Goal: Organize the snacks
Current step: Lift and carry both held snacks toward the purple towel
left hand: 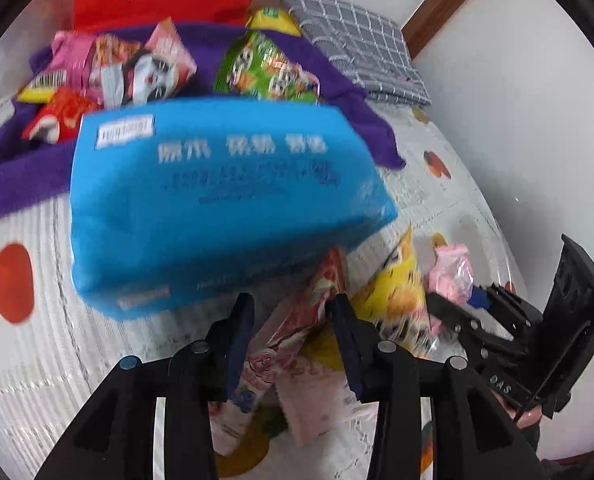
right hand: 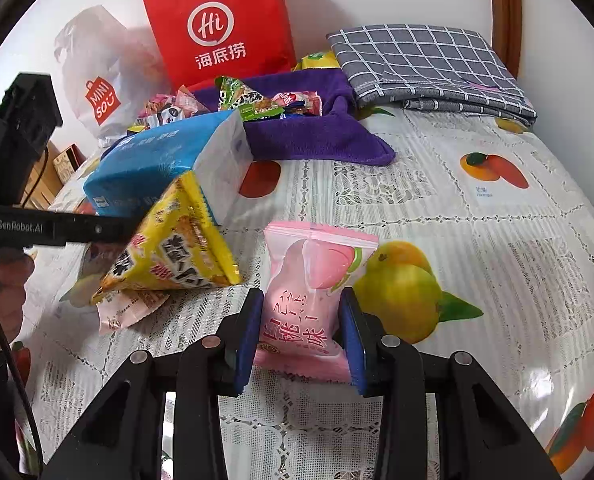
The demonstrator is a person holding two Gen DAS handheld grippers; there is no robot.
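Observation:
My right gripper (right hand: 301,316) is shut on a pink peach snack packet (right hand: 309,300), held just above the table. My left gripper (left hand: 293,316) is open and empty over a pile of packets: a red-and-white one (left hand: 309,312) lies between its fingers, and a yellow triangular packet (left hand: 397,292) sits to its right. That yellow packet (right hand: 173,248) leans against a blue tissue pack (right hand: 157,164), which fills the left wrist view (left hand: 225,200). A purple cloth (right hand: 317,132) at the back holds several snacks, pink panda ones (left hand: 137,68) and green ones (left hand: 269,68).
A red paper bag (right hand: 221,24) and a white Miniso bag (right hand: 101,80) stand against the wall. A folded grey checked cloth (right hand: 429,64) lies at the back right. The table has a lace, fruit-printed cover (right hand: 477,220).

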